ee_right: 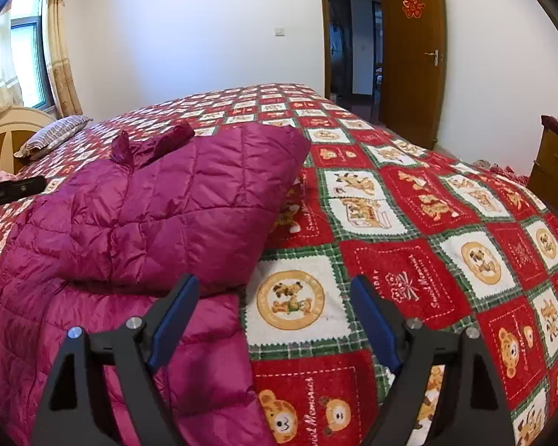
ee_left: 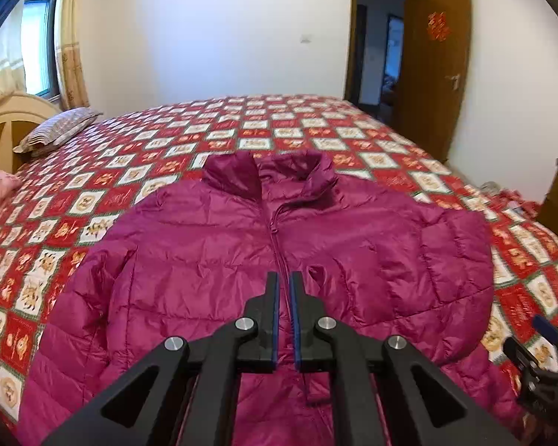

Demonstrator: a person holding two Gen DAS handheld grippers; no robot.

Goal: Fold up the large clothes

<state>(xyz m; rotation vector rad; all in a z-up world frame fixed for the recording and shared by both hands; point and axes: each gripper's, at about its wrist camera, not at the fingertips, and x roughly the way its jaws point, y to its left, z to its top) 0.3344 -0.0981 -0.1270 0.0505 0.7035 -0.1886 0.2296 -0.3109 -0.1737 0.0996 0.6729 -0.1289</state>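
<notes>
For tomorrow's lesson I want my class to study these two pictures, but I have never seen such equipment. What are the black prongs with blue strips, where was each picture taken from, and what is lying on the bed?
The prongs are two-finger grippers that a person holds, one in each hand. Each carries a camera looking forward along its fingers, so each picture is one gripper's own view.

In the left view, the left gripper has its blue-padded fingers nearly together over the zip of a magenta puffer jacket; nothing seems to be held. The jacket lies front up on a red patchwork quilt covering the bed.

In the right view, the right gripper is wide open and empty, beside the jacket's edge. One sleeve is already folded over the body. A pillow lies at the headboard.
</notes>
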